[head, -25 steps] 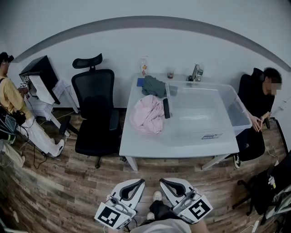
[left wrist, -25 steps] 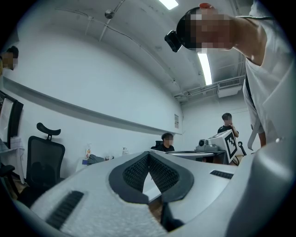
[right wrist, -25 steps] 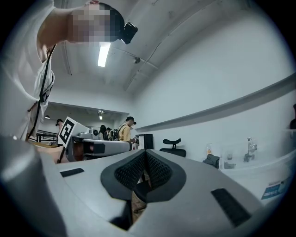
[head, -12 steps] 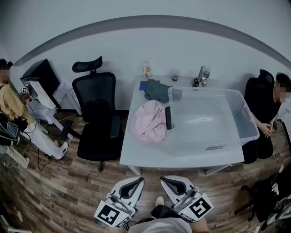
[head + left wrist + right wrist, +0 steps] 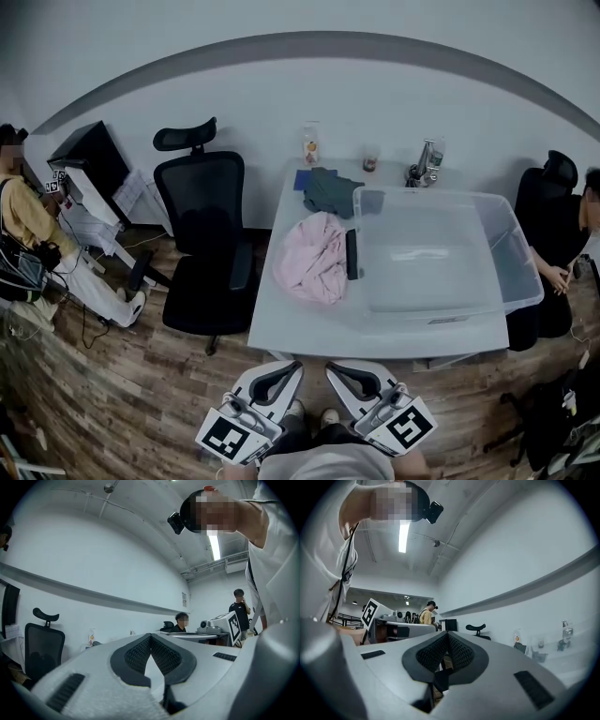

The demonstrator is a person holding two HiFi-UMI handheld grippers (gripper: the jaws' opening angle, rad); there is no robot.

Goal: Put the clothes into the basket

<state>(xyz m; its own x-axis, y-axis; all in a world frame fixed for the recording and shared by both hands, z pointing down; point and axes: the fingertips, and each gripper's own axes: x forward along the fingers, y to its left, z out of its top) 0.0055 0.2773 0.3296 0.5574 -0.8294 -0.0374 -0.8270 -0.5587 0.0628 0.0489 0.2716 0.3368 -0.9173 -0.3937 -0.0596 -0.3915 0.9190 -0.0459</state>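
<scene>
A pink garment (image 5: 314, 267) lies crumpled on the white table (image 5: 281, 323), left of a large clear plastic basket (image 5: 441, 248). Behind it, at the table's back, a grey-green garment (image 5: 330, 190) rests against the basket's far left corner. The basket looks bare inside. My left gripper (image 5: 292, 368) and right gripper (image 5: 331, 368) hang side by side at the bottom of the head view, short of the table's near edge. Both are shut with nothing between their pads. In the left gripper view the left gripper (image 5: 150, 636) points level, as does the right gripper (image 5: 447, 634) in its own view.
A black office chair (image 5: 202, 239) stands left of the table. One person (image 5: 572, 239) sits at the right end and another (image 5: 23, 234) by a desk at far left. A bottle (image 5: 310, 145), a cup (image 5: 370, 161) and a metal fixture (image 5: 427, 167) line the table's back edge.
The table and basket have drawn closer and shifted slightly right in the head view. Both grippers stay shut and side by side, carried along toward the table's near edge.
</scene>
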